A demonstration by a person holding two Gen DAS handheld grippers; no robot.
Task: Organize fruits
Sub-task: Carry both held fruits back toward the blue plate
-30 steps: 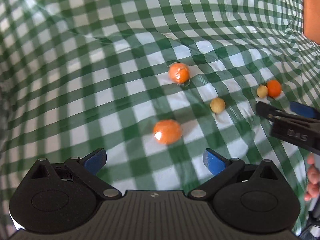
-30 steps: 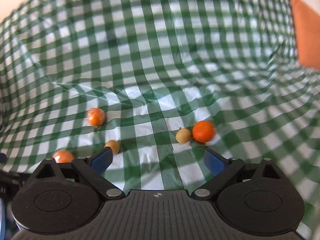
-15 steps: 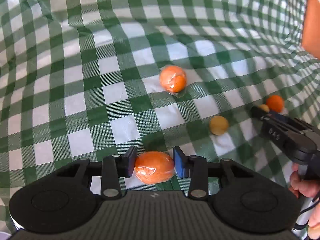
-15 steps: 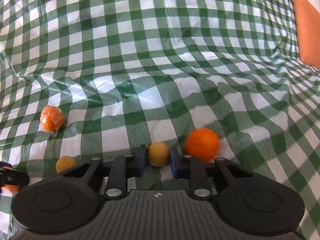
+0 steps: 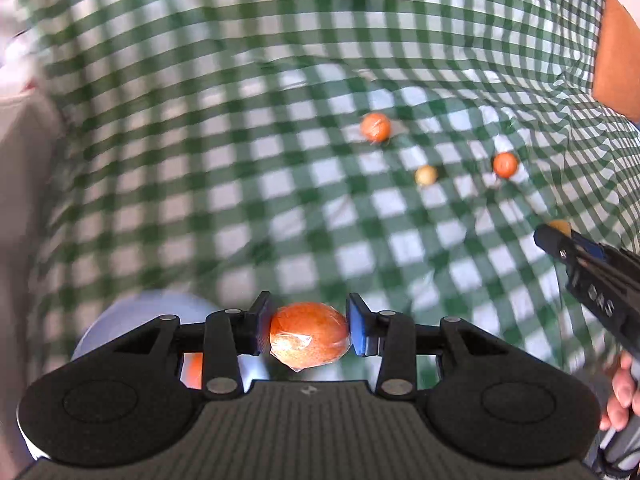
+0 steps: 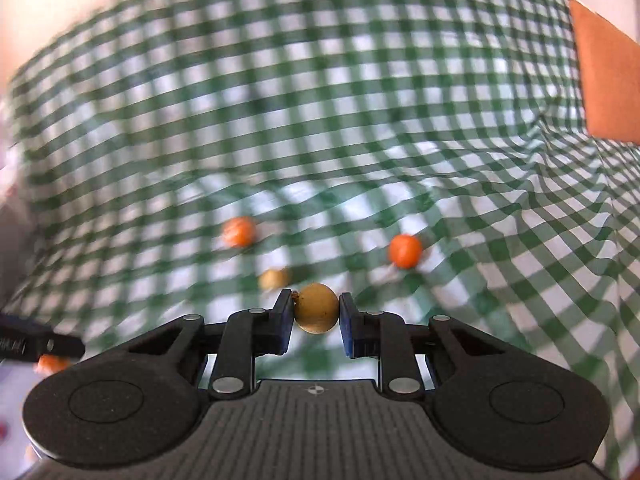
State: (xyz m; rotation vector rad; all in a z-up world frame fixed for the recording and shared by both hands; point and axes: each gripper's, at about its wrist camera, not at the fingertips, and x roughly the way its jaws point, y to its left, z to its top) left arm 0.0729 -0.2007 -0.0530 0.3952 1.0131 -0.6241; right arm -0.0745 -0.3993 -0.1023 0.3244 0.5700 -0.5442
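My left gripper (image 5: 308, 326) is shut on a plastic-wrapped orange (image 5: 309, 336) and holds it above the green checked cloth, over the edge of a pale blue bowl (image 5: 132, 320). My right gripper (image 6: 316, 312) is shut on a small tan round fruit (image 6: 317, 308), lifted off the cloth; it shows at the right of the left wrist view (image 5: 560, 236). On the cloth lie a wrapped orange (image 5: 375, 127) (image 6: 239, 232), a small tan fruit (image 5: 425, 175) (image 6: 273, 279) and a small bright orange fruit (image 5: 505, 165) (image 6: 405, 251).
Another orange piece (image 5: 194, 368) shows in the blue bowl behind my left fingers. An orange-brown panel (image 6: 608, 88) stands at the far right edge of the cloth. A pale surface (image 5: 20, 200) borders the cloth on the left. The person's hand (image 5: 620, 392) holds the right gripper.
Both grippers have lifted their fruit off the cloth and pulled back. My left gripper has swung left so the blue bowl now shows under it. The view is blurred with motion.
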